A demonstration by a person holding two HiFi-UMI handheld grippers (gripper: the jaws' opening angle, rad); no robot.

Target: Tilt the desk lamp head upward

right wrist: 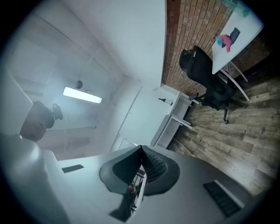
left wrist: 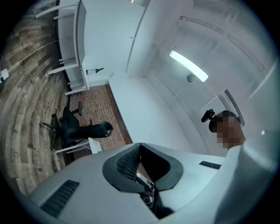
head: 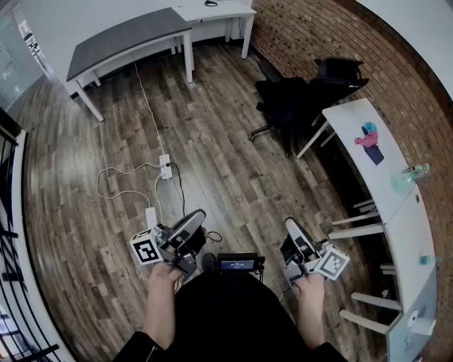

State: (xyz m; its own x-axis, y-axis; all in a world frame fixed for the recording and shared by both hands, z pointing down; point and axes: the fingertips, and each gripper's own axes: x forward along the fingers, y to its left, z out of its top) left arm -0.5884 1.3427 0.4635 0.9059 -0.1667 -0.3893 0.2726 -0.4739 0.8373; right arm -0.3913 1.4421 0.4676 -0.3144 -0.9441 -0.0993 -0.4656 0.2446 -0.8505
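The desk lamp [head: 211, 3] is a small dark shape on the far white desk [head: 226, 14], across the room. It also appears tiny in the left gripper view, lamp [left wrist: 95, 70], and in the right gripper view, lamp [right wrist: 163, 100]. Both grippers are held close to the person's body, far from the lamp. My left gripper [head: 187, 226] points forward and somewhat up, its jaws meeting at the tip with nothing between them [left wrist: 140, 145]. My right gripper [head: 291, 230] is also shut and holds nothing [right wrist: 141, 148].
A grey desk [head: 120, 39] stands beside the white one. Black office chairs [head: 297, 99] sit by a long white table [head: 386, 184] on the right, which carries a pink and teal item [head: 368, 138]. A power strip with cables [head: 166, 168] lies on the wooden floor.
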